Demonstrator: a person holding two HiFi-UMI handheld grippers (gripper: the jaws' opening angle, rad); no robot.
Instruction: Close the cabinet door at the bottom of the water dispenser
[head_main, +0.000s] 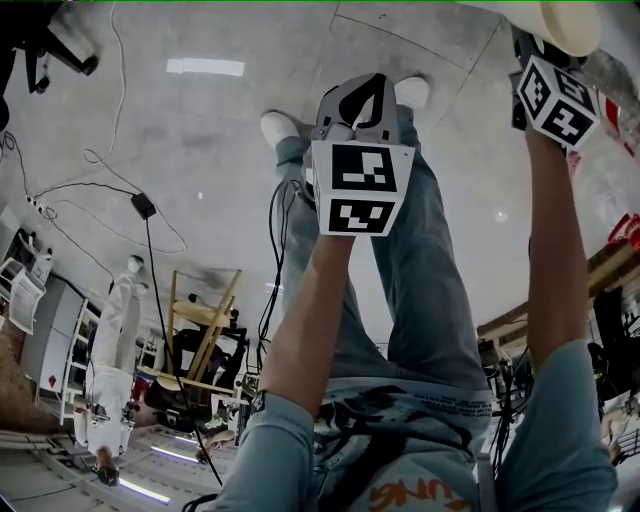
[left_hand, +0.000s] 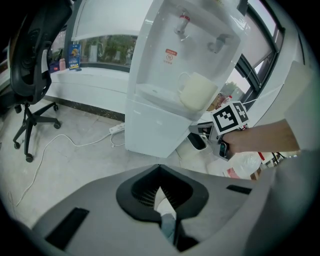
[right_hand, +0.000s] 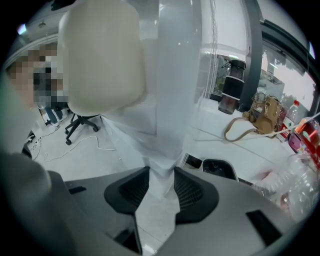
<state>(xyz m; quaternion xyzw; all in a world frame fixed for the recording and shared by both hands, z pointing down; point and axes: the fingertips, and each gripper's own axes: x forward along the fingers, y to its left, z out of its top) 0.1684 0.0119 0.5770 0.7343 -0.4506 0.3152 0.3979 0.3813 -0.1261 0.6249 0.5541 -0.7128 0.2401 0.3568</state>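
Observation:
The white water dispenser (left_hand: 165, 75) stands on the floor with a cream cup (left_hand: 197, 92) on its drip tray. In the left gripper view my right gripper (left_hand: 200, 136) is at the right side of the lower cabinet (left_hand: 150, 130). The right gripper view shows my right gripper (right_hand: 161, 172) with a thin white panel edge, seemingly the cabinet door (right_hand: 162, 152), between its pads; both pads lie against it. The cup (right_hand: 102, 55) looms at upper left. My left gripper (head_main: 370, 88) hangs above my legs, tips together, holding nothing. My right gripper (head_main: 522, 50) is at top right.
A black office chair (left_hand: 30, 65) stands to the dispenser's left, with a power strip and cable (left_hand: 116, 129) on the floor. To the right are a counter with a brown bag (right_hand: 260, 117), a dark bottle (right_hand: 231, 92) and plastic bags (left_hand: 245, 162).

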